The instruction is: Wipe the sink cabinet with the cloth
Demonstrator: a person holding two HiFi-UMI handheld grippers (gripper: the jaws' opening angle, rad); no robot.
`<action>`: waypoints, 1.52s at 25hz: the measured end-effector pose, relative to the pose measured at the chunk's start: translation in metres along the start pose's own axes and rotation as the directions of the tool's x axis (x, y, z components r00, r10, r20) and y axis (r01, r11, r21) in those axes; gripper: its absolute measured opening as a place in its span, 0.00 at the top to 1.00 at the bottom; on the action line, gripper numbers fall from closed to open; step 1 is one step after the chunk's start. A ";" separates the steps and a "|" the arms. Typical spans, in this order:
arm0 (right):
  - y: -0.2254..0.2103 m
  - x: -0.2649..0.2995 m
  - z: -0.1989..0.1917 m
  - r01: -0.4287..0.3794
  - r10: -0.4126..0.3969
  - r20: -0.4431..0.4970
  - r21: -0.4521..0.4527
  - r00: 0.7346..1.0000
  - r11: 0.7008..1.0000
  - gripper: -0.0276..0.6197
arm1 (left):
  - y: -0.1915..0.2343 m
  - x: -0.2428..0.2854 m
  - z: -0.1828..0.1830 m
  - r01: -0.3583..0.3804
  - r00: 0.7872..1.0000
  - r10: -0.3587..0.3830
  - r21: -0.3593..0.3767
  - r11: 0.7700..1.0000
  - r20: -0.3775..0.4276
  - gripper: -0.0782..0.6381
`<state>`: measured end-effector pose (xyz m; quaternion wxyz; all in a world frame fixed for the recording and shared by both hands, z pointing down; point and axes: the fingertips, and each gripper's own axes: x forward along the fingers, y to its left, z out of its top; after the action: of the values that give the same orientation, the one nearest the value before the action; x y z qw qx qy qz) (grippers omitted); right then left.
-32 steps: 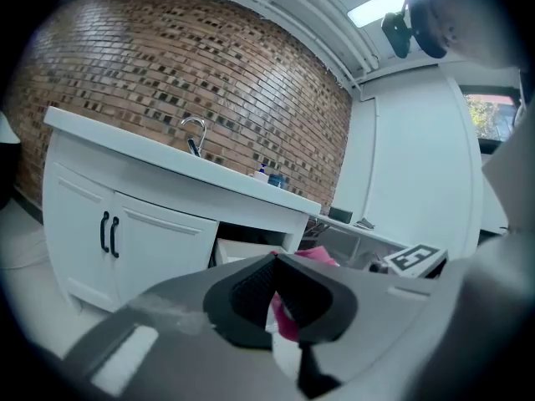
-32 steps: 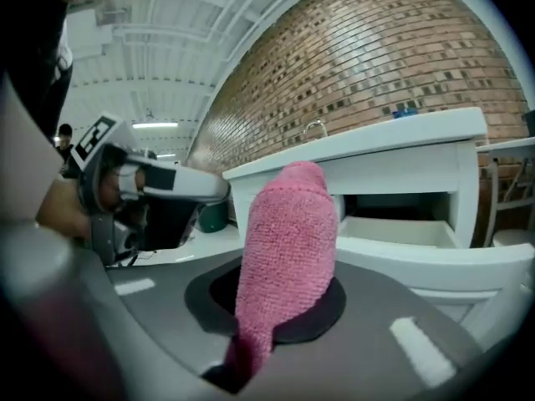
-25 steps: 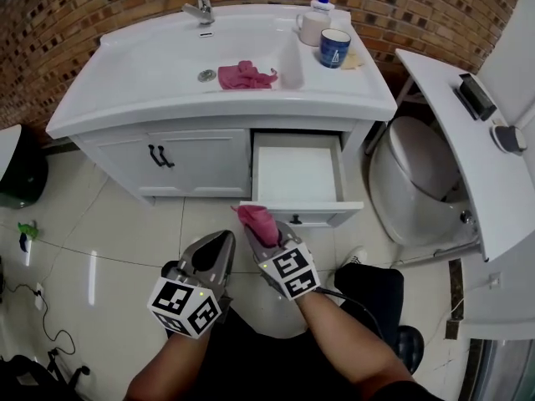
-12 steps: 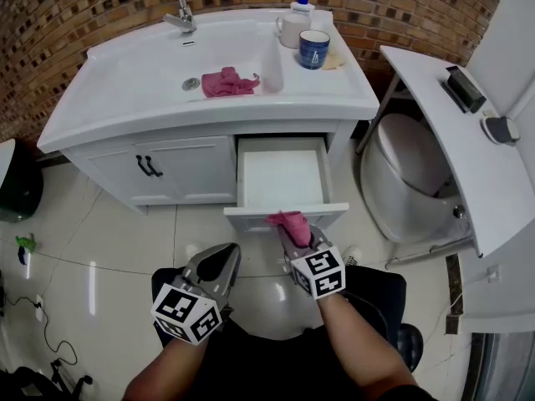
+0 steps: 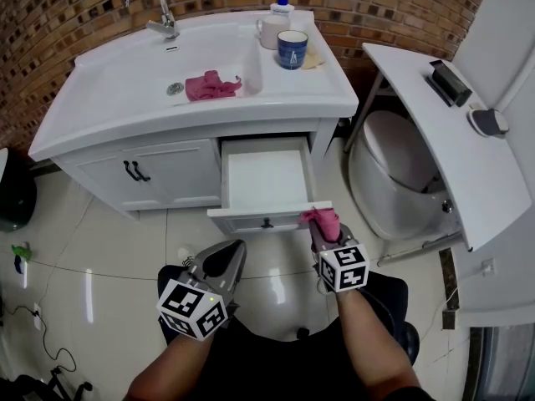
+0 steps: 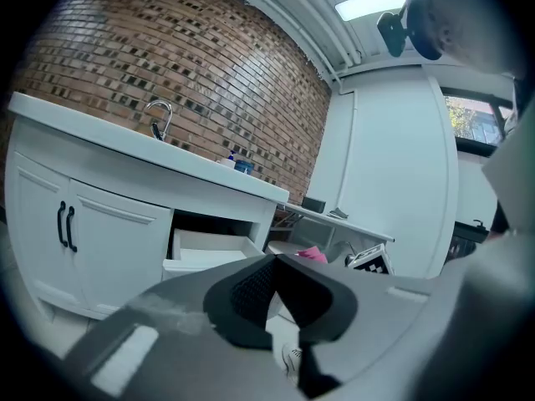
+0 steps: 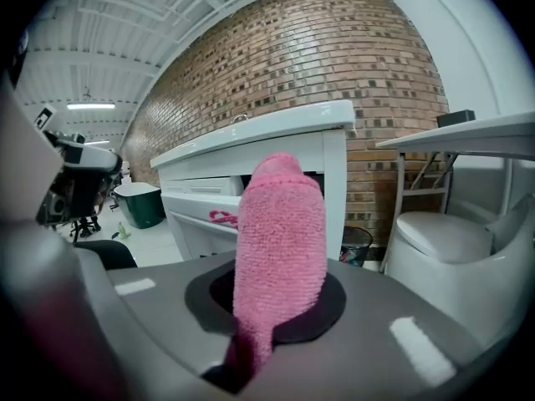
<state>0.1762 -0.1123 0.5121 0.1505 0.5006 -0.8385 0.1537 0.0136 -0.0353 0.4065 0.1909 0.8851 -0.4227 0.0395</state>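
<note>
Right hand-held gripper (image 5: 324, 232) clamped, left (image 5: 232, 251) closed

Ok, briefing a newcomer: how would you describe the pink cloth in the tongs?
Find the white sink cabinet, then its open drawer. By the right end of the drawer front is the pink cloth, clamped in the right tongs; the other pink cloth lies loose in the basin.

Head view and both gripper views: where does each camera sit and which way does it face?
Head view: on the person's head, looking steeply down at the sink cabinet and its open drawer; forearms, left gripper and right gripper show.
Left gripper view: rides low, facing the cabinet front; its own shut, empty jaws show.
Right gripper view: low, facing the cabinet's right end and the toilet; its jaws grip the pink cloth.
Shared: head and left gripper views both show the drawer and that cloth.
</note>
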 end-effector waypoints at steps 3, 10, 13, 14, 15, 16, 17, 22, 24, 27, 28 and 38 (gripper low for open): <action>-0.012 -0.008 -0.004 0.035 -0.035 0.001 0.011 0.999 0.999 0.91 | -0.005 0.002 0.002 0.005 1.000 -0.005 -0.002 1.000 0.003 0.88; 0.095 0.004 -0.003 -0.185 0.186 0.008 -0.033 0.983 0.982 0.91 | 0.002 -0.009 0.003 -0.018 1.000 0.018 -0.006 1.000 0.010 0.88; 0.159 0.028 -0.009 -0.314 0.312 -0.041 -0.094 0.949 0.945 0.91 | 0.010 -0.018 0.005 -0.039 0.999 0.039 -0.008 0.999 0.014 0.88; 0.174 0.036 -0.012 -0.337 0.333 -0.058 -0.099 0.941 0.936 0.91 | 0.013 -0.021 0.006 -0.046 0.999 0.046 -0.008 0.999 0.015 0.88; 0.185 0.045 -0.014 -0.351 0.346 -0.071 -0.094 0.936 0.932 0.91 | 0.017 -0.025 0.007 -0.053 0.998 0.053 -0.007 0.999 0.015 0.88; 0.194 0.053 -0.016 -0.358 0.352 -0.080 -0.082 0.933 0.930 0.91 | 0.020 -0.029 0.008 -0.059 0.998 0.059 -0.006 0.998 0.016 0.88; 0.199 0.060 -0.017 -0.359 0.353 -0.087 -0.068 0.931 0.931 0.91 | 0.023 -0.032 0.009 -0.064 0.998 0.064 -0.005 0.998 0.017 0.88; 0.207 0.087 -0.020 -0.349 0.341 -0.121 -0.054 0.932 0.936 0.91 | 0.035 -0.043 0.011 -0.081 0.997 0.081 -0.003 0.997 0.013 0.88; 0.201 0.089 -0.022 -0.337 0.328 -0.132 -0.055 0.936 0.940 0.91 | 0.036 -0.045 0.010 -0.079 0.997 0.079 0.001 0.997 0.010 0.88; 0.186 0.084 -0.028 -0.313 0.302 -0.146 -0.057 0.942 0.948 0.91 | 0.034 -0.044 0.007 -0.068 0.998 0.068 0.012 0.998 0.003 0.88; 0.181 0.082 -0.031 -0.304 0.293 -0.150 -0.058 0.944 0.951 0.91 | 0.033 -0.043 0.005 -0.066 0.998 0.066 0.013 0.998 0.001 0.88; 0.095 0.055 -0.062 -0.174 0.164 -0.202 -0.034 0.966 0.984 0.91 | 0.027 -0.025 -0.009 -0.028 0.999 0.028 0.003 1.000 -0.027 0.88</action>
<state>0.0729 -0.0879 0.5807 0.2324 0.4054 -0.8627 0.1935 -0.0222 -0.0291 0.4176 0.1951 0.8785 -0.4325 0.0548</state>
